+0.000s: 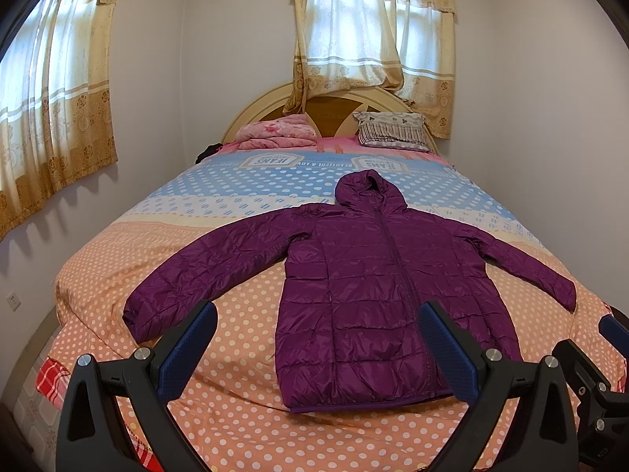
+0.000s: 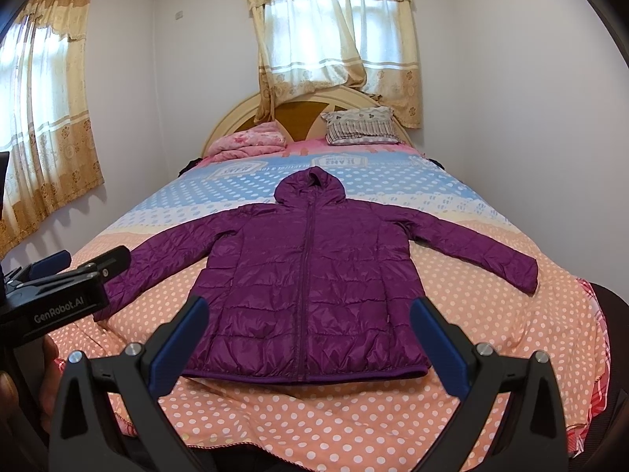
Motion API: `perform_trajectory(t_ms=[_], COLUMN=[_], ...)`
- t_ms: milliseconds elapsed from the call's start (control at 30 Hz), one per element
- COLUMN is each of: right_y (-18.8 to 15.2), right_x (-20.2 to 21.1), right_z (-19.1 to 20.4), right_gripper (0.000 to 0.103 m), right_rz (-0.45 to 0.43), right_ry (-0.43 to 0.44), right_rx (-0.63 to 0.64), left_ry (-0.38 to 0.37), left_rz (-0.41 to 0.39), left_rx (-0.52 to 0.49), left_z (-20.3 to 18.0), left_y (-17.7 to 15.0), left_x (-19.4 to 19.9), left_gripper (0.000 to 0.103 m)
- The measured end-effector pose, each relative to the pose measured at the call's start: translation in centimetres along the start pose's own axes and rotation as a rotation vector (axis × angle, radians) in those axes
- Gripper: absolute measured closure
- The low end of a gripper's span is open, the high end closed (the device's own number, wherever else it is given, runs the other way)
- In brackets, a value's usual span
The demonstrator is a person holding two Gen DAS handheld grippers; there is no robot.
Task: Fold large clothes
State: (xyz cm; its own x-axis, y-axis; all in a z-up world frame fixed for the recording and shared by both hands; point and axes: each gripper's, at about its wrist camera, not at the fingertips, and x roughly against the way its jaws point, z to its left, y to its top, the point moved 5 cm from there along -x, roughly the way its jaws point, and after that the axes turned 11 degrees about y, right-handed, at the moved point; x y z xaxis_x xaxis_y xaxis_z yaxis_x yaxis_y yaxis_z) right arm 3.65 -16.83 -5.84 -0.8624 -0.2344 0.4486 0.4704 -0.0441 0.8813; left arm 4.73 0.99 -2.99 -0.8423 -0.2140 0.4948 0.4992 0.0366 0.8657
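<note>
A purple quilted hooded jacket [image 1: 377,275] [image 2: 310,287] lies flat on the bed, zipped, front up, hood toward the headboard, both sleeves spread outward. My left gripper [image 1: 318,314] hovers above the near edge of the bed, open, nothing between its blue pads; it sits left of the jacket's hem. My right gripper [image 2: 308,312] is open too, held over the hem in the middle. In the right wrist view the left gripper [image 2: 67,263] shows at the left edge, near the left sleeve cuff. A hand shows below it.
The bed [image 1: 236,413] has an orange polka-dot cover, blue toward the headboard. A folded pink blanket [image 1: 275,131] and a striped pillow [image 1: 393,129] lie at the head. Curtained windows stand behind and left. Walls close in on both sides.
</note>
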Motion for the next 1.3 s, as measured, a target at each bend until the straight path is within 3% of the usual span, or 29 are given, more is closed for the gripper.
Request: perform_trajectory(t_ms=[367, 500, 600, 800, 933, 1067, 1233, 1300], right_y=[0.0, -0.4, -0.7, -0.6, -0.5, -0.3, -0.9, -1.6], right_x=[-0.4, -1.9, -3.3, -6.7, -9.1, -10.0, -11.5, -12.3], right_z=[-0.1, -1.2, -3.8, -12.8, -21.7, -30.4, -40.0, -42.8], right_gripper=[0.0, 0.0, 0.0, 0.0, 0.006, 0.017, 0.022, 0.032], right_rz=[0.009, 0.039, 0.052, 0.078, 0.134, 0.142, 0.156, 0.177], right_ry=[0.039, 0.1, 0.091, -0.007, -0.107, -0.244, -0.425, -0.468], right_rx=[0.002, -0.006, -0.06, -0.181, -0.319, -0.432, -0.55, -0.607], left_ry=[0.001, 0.007, -0.008, 0.028, 0.032, 0.043, 0.088, 0.108], left_rz=[0.006, 0.028, 0.048, 0.063, 0.068, 0.055, 0.079, 0.087], left_rx=[-0.004, -0.032, -0.069, -0.168, -0.18, -0.174, -0.171, -0.172], left_z=[0.1, -0.1, -1.0, -3.6, -4.6, -5.5, -6.7, -6.9], left_y=[-0.1, -0.7, -1.2, -1.1, -0.2, 1.3, 2.3, 2.3], left_x=[-0.4, -2.3, -4.7, -11.2, -15.5, -20.0, -25.6, -27.5], left_gripper=[0.001, 0.001, 0.001, 0.001, 0.001, 0.001, 0.001, 0.001])
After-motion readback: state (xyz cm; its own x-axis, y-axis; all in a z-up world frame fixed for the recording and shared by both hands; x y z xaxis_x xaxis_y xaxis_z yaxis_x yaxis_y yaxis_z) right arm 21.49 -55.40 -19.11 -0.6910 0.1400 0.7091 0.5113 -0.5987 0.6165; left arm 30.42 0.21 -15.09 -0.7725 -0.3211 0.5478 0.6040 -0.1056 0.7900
